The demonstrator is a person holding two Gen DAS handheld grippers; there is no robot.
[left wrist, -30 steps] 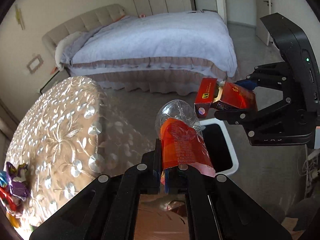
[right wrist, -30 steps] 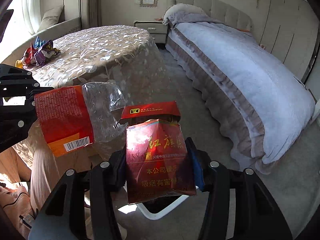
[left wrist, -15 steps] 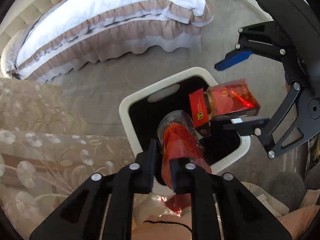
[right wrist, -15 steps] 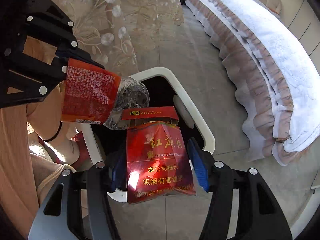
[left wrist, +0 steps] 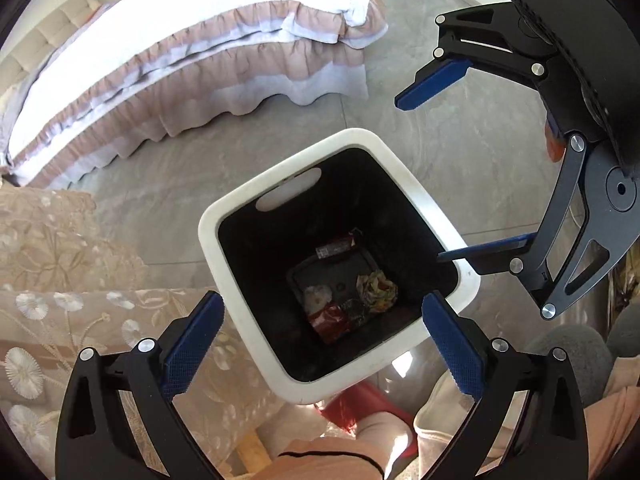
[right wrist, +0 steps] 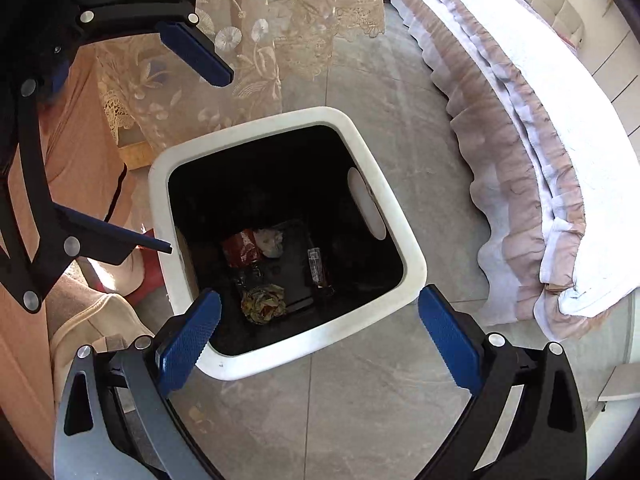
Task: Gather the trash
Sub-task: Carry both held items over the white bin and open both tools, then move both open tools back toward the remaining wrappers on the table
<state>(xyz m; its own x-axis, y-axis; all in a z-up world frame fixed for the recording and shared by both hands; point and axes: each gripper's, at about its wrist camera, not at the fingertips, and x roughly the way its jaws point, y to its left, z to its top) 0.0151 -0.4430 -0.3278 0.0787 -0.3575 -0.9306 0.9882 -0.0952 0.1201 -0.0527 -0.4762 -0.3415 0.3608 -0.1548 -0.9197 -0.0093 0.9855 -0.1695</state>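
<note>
A white-rimmed trash bin with a black inside stands on the floor below both grippers; it also shows in the right wrist view. At its bottom lie the red-labelled plastic bottle, the red cigarette pack and a crumpled wrapper. They show in the right wrist view too: the bottle, the pack, the wrapper. My left gripper is open and empty over the bin's near edge. My right gripper is open and empty over the bin.
A bed with a white cover and pink frills stands beyond the bin. A table with a lace cloth is at the left. The person's legs and a red slipper are right by the bin. Grey tile floor surrounds it.
Both grippers opened. The bottle dropped from the left one and the cigarette pack from the right one into the bin.
</note>
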